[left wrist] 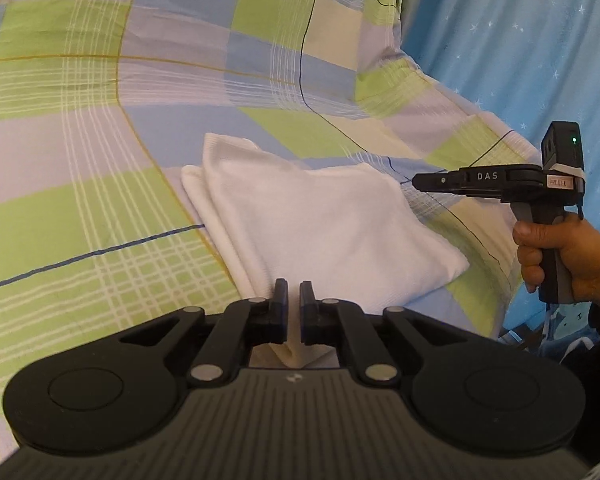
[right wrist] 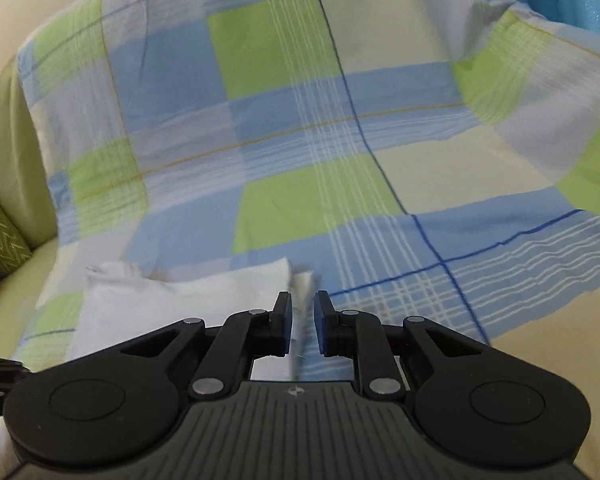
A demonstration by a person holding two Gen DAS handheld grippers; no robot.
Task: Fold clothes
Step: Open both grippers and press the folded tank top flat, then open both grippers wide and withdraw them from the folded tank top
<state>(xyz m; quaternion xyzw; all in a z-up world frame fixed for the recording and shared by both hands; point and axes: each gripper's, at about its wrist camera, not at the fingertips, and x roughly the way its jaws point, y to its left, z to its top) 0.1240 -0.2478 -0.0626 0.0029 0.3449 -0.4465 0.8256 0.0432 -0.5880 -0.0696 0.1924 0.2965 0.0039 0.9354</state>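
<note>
Folded white cloth (left wrist: 319, 228) at centre frame on checked sheet (left wrist: 100, 120), left gripper (left wrist: 294, 312) narrow, pinching the cloth's near corner, right gripper (right wrist: 303, 324) narrow, nothing clearly gripped, hand (left wrist: 567, 256) at right edge.

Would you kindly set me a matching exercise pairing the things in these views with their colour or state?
Things:
1. folded garment
2. bedsheet
3. left gripper
4. curtain

States:
A. blue with small white stars
B. green, blue and cream checks
C. white, lying on the bedsheet
D. pinching a white cloth edge

Pairs: 1-C, 2-B, 3-D, 4-A
</note>
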